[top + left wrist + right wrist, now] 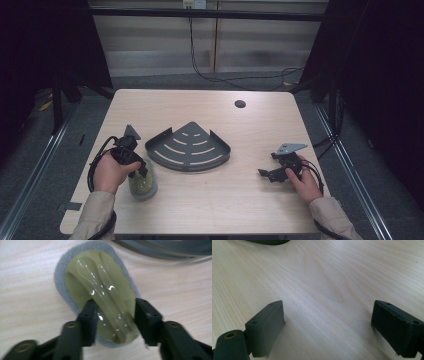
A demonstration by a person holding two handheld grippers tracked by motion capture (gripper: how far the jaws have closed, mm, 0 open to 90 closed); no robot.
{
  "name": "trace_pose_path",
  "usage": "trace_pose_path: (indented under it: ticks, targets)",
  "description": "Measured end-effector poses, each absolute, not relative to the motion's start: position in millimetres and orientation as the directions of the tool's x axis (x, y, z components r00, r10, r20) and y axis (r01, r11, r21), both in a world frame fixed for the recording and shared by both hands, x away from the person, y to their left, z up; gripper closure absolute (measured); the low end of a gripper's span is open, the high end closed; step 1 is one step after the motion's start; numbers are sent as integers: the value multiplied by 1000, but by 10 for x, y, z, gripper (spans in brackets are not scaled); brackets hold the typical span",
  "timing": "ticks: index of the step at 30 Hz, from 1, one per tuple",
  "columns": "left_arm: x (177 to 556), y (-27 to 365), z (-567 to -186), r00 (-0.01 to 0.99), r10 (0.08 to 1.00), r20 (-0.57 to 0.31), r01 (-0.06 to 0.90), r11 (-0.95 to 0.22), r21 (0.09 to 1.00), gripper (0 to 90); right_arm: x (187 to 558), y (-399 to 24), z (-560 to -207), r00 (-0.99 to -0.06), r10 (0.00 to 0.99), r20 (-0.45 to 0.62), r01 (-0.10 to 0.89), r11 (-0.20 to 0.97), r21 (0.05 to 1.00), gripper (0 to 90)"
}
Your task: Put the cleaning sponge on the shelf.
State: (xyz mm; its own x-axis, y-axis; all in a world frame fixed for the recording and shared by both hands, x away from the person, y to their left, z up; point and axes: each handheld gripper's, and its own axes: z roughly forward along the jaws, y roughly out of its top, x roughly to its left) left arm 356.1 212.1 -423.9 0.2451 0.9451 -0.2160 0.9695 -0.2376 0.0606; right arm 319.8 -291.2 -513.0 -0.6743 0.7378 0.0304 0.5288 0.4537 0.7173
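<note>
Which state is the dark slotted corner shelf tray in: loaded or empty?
Empty: the dark slotted quarter-round metal tray shows bare slots, while the left gripper holds the green-handled grey sponge beside it.
</note>
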Motion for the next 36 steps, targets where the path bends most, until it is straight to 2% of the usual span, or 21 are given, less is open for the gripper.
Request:
trace_pose_path:
  ticks: [2,4,7,14,24,36]
  targets:
    - [3549,2132,-4228,247,946,-210,969,-241,53,622,3198,-2912,-5130,-674,738,30,529,454,717,109]
    - [3540,2149,-4206,253,948,-191,967,-247,59,710,3198,-2912,-5130,-674,738,30,528,454,717,109]
    - [3528,2189,-4166,268,949,-168,963,-266,35,719,3199,-2912,-5130,-674,738,30,528,454,717,109]
    - [3497,2288,-3998,300,945,-133,954,-295,60,721,3198,-2912,-5130,-674,738,30,529,454,717,109]
    - [3514,2337,-3826,362,922,-136,931,-351,100,721,3199,-2912,-5130,-675,737,29,528,455,717,109]
    - [3595,2264,-3656,392,909,-142,919,-378,112,720,3198,-2910,-5130,-673,739,31,530,452,718,109]
